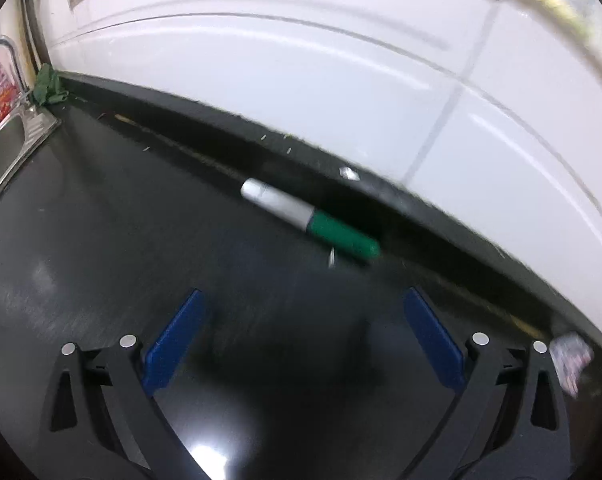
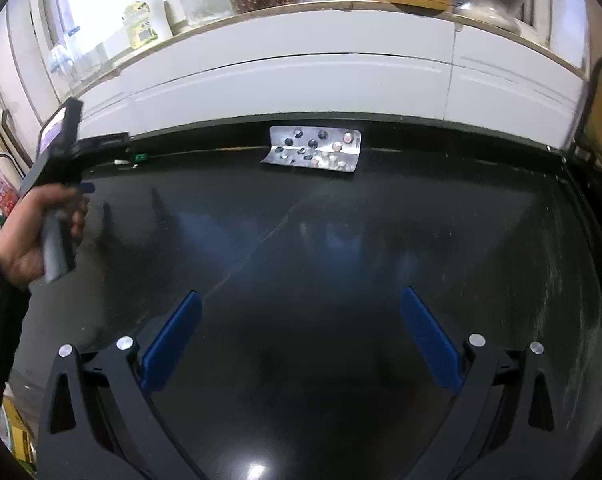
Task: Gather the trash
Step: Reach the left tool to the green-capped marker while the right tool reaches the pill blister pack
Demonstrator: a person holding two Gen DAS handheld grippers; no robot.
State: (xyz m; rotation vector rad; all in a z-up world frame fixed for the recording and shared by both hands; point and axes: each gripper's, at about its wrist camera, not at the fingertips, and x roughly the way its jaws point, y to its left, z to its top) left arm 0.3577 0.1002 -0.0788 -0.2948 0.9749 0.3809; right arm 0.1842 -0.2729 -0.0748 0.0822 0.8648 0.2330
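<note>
Glossy black desk (image 2: 301,240) against white glazed tiles. Left tool (image 1: 301,336) and right tool (image 2: 301,336): flat blue pads spread wide, nothing between them. Cylindrical grey-and-green marker (image 1: 311,219) lies ahead of the left; a crinkled foil blister pack (image 2: 315,149) rests at the desk's back edge.

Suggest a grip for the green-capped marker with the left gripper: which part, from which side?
Grip the grey barrel of the marker near its middle, coming from above with the open left gripper turned so its fingers straddle the width. It lies flat on the dark counter, parallel to the wall; the round body could roll, so close squarely.
</note>
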